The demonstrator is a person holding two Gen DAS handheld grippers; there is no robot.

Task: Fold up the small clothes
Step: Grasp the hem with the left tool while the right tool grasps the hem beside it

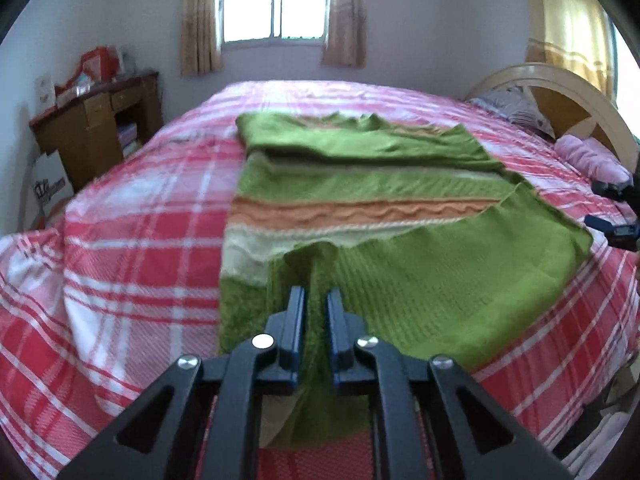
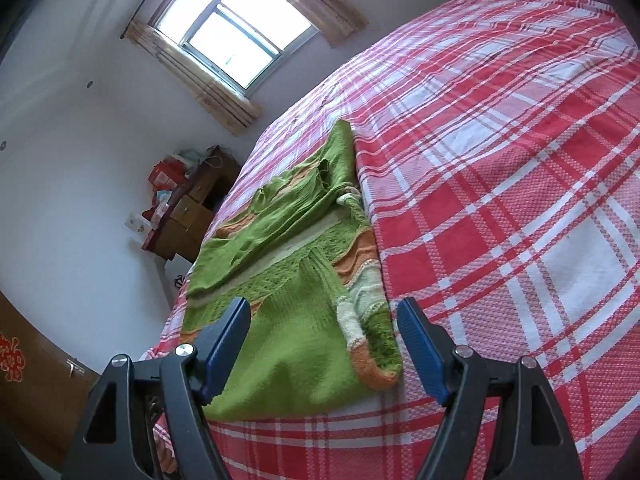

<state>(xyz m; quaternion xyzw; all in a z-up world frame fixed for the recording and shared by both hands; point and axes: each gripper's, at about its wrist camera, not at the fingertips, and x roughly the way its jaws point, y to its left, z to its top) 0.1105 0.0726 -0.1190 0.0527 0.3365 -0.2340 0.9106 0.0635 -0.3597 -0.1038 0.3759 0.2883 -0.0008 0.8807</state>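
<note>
A green knit sweater [image 1: 360, 184] with orange and cream stripes lies on the red plaid bed [image 1: 132, 216], its sleeves folded across the body. My left gripper [image 1: 316, 300] is shut on a pinched fold of the sweater's near green edge. My right gripper [image 2: 324, 312] is open and empty, held just above the sweater [image 2: 296, 280] near its cuffed end. The right gripper's blue-tipped fingers also show at the right edge of the left wrist view [image 1: 616, 208].
A wooden desk [image 1: 96, 128] with clutter stands left of the bed under a curtained window [image 1: 276, 0]. The headboard [image 1: 560, 96] and pillows [image 1: 592, 160] are at the right. A wooden door [image 2: 36, 392] shows low in the right wrist view.
</note>
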